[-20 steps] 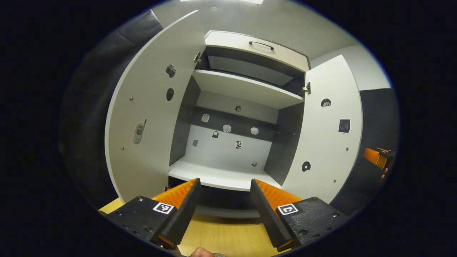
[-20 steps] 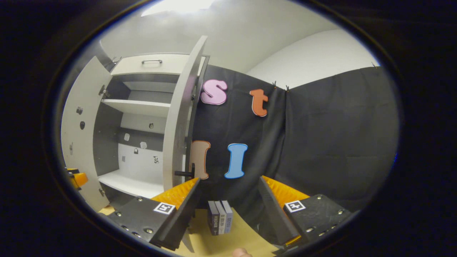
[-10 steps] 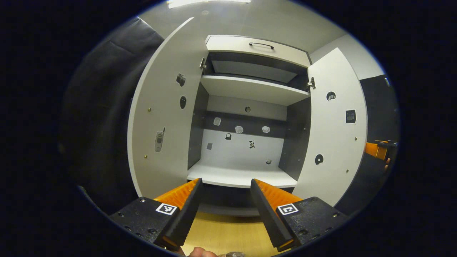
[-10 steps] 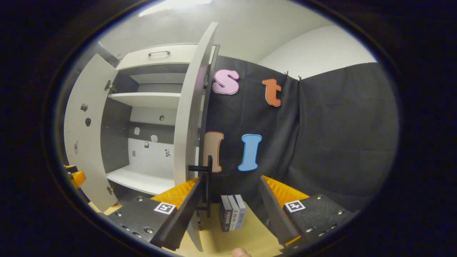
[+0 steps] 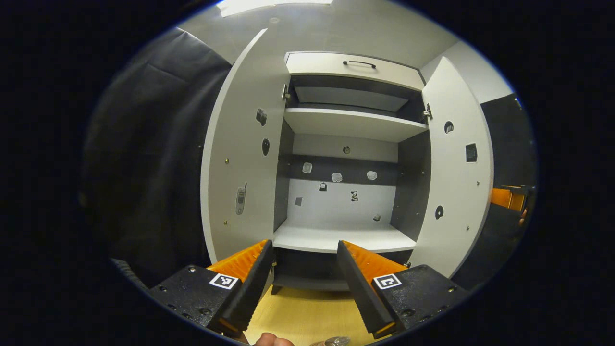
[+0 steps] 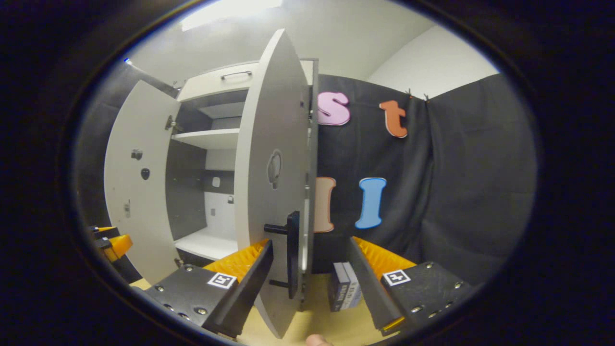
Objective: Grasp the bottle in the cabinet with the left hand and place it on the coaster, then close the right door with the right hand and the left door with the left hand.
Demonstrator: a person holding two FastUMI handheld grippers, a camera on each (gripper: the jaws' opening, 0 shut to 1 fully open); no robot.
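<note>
Swinging inward since a second ago, the right door (image 6: 269, 192) now shows me its outer face, its black handle (image 6: 292, 254) between my right gripper (image 6: 310, 269)'s wide fingers, untouched. Cabinet (image 5: 343, 238) shelves look bare, so the bottle seems delivered. My left gripper (image 5: 302, 274) waits wide before the left door (image 5: 245, 163).

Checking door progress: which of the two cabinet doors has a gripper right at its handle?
The right door: its black handle sits between the open right gripper fingers; the left door stands untouched.
</note>
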